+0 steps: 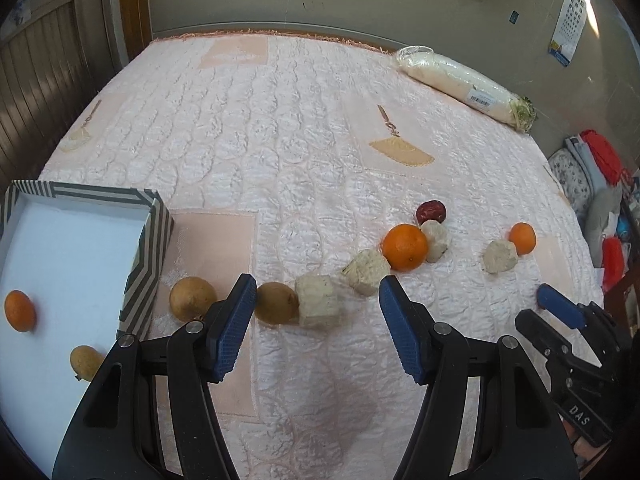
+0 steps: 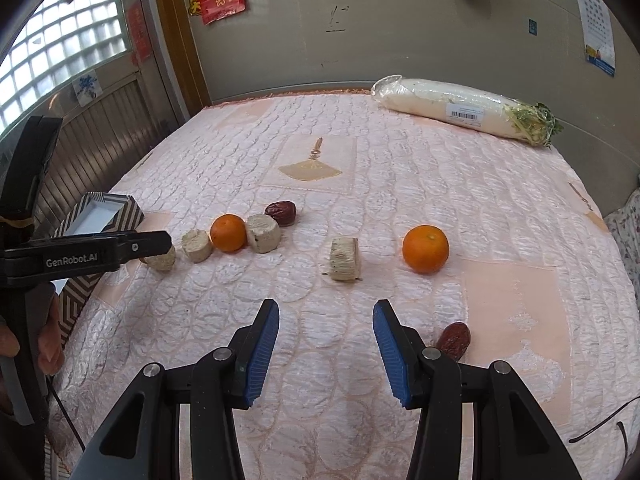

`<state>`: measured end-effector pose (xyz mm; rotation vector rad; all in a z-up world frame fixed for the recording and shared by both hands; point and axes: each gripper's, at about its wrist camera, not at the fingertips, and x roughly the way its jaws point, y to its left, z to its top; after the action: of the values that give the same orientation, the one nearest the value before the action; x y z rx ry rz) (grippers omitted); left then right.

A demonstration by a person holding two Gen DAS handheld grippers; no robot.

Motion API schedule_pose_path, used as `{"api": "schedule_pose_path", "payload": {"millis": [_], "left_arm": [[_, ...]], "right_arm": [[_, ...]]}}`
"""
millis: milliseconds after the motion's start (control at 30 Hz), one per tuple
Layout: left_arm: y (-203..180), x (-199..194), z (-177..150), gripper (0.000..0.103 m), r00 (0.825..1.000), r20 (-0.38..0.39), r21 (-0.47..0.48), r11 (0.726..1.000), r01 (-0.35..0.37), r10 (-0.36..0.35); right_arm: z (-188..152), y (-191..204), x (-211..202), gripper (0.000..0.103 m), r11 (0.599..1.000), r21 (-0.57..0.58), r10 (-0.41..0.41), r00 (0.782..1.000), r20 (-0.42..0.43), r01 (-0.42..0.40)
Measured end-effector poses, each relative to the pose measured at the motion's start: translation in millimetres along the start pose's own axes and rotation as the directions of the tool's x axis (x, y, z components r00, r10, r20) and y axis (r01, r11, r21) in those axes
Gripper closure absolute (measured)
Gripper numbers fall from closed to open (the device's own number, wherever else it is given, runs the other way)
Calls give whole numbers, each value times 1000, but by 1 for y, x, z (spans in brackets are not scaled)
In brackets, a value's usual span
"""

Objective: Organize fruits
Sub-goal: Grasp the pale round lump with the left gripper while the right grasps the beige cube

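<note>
My left gripper (image 1: 318,308) is open and empty over the pink quilt, just short of a brown kiwi (image 1: 276,303) and a beige chunk (image 1: 319,301). A second kiwi (image 1: 192,298) lies beside the striped box (image 1: 150,248), which holds a small orange (image 1: 19,311) and a brown fruit (image 1: 85,362). Farther right lie an orange (image 1: 405,247), a red date (image 1: 431,212) and a small orange (image 1: 522,238). My right gripper (image 2: 326,332) is open and empty, short of a beige chunk (image 2: 345,259) and an orange (image 2: 425,248). A date (image 2: 454,340) lies by its right finger.
Several beige chunks (image 2: 263,233) lie in a row among the fruit. A wrapped white radish (image 2: 460,110) lies at the far edge by the wall. The other hand-held gripper (image 2: 100,254) reaches in from the left. Clutter (image 1: 600,184) sits off the bed's right side.
</note>
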<state>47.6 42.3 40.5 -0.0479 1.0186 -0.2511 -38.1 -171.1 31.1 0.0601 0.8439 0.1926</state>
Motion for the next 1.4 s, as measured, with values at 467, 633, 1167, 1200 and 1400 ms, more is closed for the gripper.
{"api": "schedule_pose_path", "payload": {"millis": [467,633,1167,1200,1400], "left_arm": [[-11,2,4,39,1000,-15,17,1000,2,-2],[-31,-2,2,39,994,-37,64,993,103,-101],[-35,7,-14,39,997,-65,100,994,35,-29],[-38,10,-15,39,998,-62,109,994,21,-14],[-38,23,-19,72,998,-50,128,991,-35,42]], "right_arm": [[-2,-6,0,56,1000,17,-2,1000,-3,2],[-3,-5,2,56,1000,23,0,1000,-9,0],[0,3,-2,56,1000,4,8,1000,-1,-8],[0,2,-2,56,1000,7,7,1000,-1,-7],[3,-10,-4,56,998,46,36,999,35,-38]]}}
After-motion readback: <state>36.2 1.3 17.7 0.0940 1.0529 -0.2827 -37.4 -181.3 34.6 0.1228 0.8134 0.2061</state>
